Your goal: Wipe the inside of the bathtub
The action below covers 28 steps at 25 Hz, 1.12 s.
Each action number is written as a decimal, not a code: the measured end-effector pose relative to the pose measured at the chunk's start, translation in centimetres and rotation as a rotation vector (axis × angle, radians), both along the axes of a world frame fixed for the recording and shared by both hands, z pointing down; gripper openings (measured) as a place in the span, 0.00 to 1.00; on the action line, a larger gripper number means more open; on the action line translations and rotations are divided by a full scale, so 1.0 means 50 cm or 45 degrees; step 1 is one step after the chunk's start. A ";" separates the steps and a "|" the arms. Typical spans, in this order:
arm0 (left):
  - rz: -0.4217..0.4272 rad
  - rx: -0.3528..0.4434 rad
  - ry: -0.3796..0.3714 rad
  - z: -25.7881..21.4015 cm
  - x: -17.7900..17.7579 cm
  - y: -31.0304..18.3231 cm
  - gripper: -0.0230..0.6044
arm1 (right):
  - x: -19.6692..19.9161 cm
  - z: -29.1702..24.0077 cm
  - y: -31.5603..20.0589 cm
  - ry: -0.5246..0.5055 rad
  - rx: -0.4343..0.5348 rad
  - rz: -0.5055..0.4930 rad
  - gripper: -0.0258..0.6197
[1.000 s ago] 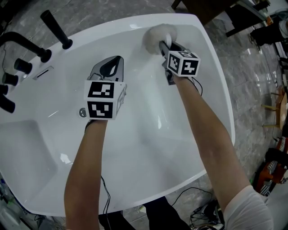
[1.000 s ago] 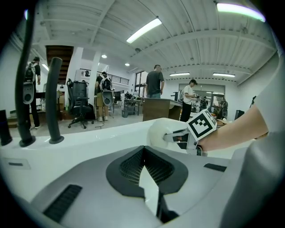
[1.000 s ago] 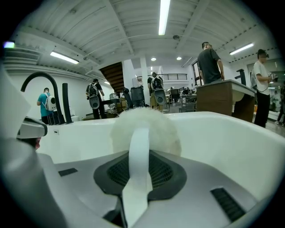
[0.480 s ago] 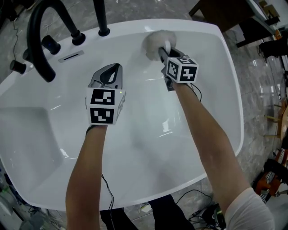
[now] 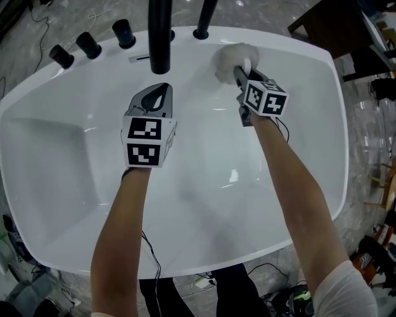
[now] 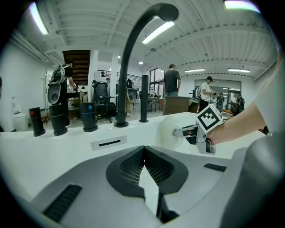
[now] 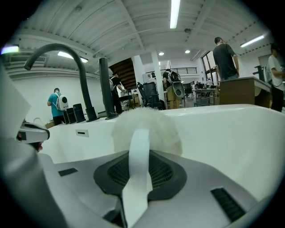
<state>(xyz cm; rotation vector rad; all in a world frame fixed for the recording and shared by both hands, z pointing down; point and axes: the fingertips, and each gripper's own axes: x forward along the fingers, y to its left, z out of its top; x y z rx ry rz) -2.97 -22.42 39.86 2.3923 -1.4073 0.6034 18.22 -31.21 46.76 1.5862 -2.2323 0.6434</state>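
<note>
Shifted nearer faucet (image 5: 159,37): white puff (image 5: 230,60), clamped by strap in right gripper (image 5: 240,73), pressed on bathtub (image 5: 309,124) inner wall right of faucet. Left gripper (image 5: 163,88) just before faucet, jaws together, empty.

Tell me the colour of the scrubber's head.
White and fluffy; the scrubber shows best in the right gripper view.

- black curved faucet spout (image 5: 159,37), upright black post (image 5: 204,18) just beside it
- three black knobs (image 5: 88,44) in a row, left of spout
- grey marble floor (image 5: 365,142)
- cables (image 5: 267,267) on floor
- people (image 6: 171,81) standing far back
</note>
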 end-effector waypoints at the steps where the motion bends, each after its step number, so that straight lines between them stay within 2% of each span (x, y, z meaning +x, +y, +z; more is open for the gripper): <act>1: -0.009 0.001 -0.005 0.000 -0.023 0.001 0.05 | -0.017 -0.001 0.001 -0.002 -0.002 -0.001 0.19; 8: -0.068 0.010 -0.042 -0.007 -0.169 0.014 0.05 | -0.143 -0.009 0.010 -0.021 -0.006 -0.035 0.19; 14: -0.101 0.016 -0.039 -0.011 -0.259 0.026 0.05 | -0.250 -0.021 0.019 -0.044 0.001 -0.082 0.19; 20: -0.124 0.017 -0.036 -0.004 -0.352 0.059 0.05 | -0.393 -0.028 0.038 -0.042 0.014 -0.179 0.19; 28: -0.201 0.007 -0.033 0.014 -0.501 0.113 0.05 | -0.482 -0.014 0.071 -0.083 0.006 -0.107 0.19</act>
